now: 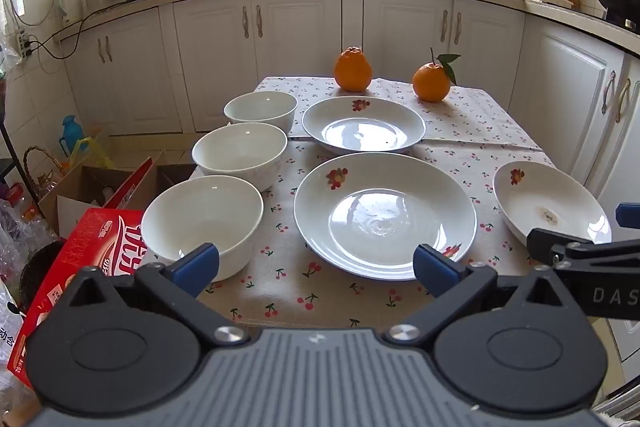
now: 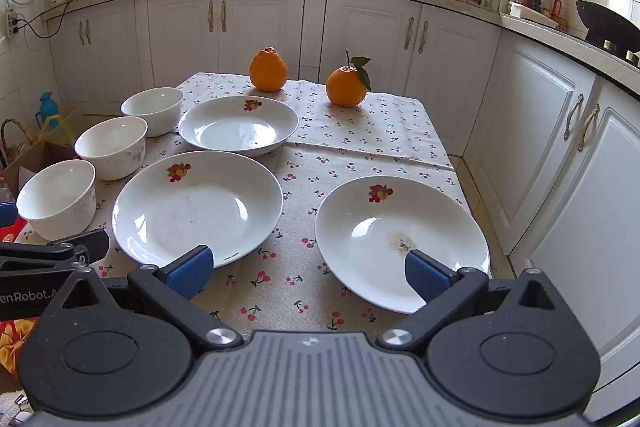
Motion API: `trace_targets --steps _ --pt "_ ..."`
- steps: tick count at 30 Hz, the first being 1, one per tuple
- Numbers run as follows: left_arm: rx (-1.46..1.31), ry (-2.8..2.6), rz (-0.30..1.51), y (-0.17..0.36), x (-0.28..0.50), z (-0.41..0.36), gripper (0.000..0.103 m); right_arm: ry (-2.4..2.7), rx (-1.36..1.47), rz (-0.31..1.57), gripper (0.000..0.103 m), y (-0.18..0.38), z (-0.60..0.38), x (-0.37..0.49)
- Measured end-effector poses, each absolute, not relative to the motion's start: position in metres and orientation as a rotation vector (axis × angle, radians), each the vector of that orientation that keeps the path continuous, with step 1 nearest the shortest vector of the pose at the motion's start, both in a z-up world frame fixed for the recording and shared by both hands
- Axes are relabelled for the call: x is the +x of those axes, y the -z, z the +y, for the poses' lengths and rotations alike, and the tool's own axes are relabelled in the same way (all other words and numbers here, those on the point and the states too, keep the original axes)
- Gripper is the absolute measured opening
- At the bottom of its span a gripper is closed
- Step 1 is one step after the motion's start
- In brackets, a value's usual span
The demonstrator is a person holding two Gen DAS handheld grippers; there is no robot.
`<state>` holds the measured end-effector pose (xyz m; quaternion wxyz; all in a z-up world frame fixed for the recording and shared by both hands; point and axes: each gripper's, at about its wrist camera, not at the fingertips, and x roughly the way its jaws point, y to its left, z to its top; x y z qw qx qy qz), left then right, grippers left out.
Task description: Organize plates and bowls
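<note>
Three white bowls [image 1: 240,151] are ranged along the table's [image 1: 480,115] left edge; three plates [image 1: 384,215] are laid centre to right edge. Two oranges [image 1: 353,69] are set at the far edge. Left gripper [image 1: 316,267] and right gripper [image 2: 310,271] are held apart, empty.

Readable lettering on the tools and a box

The right tool [image 1: 600,263] bears "DAS"; the left tool [image 2: 44,271] bears "enRobot.A"; the red box [image 1: 80,267] carries Chinese characters.

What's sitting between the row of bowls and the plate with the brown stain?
The large middle plate lies between the bowls and the stained plate, clearest in the right wrist view.
</note>
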<state>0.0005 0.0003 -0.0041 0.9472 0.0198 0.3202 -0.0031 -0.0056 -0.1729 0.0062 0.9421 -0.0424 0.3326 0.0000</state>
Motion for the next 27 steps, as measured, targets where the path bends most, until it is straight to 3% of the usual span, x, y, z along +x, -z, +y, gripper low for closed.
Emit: trace_targets --steps 27 --pt "0.037 0.008 0.661 0.006 0.0016 -0.0016 0.102 0.001 -0.089 0.681 0.103 -0.0048 -0.1747 -0.0036"
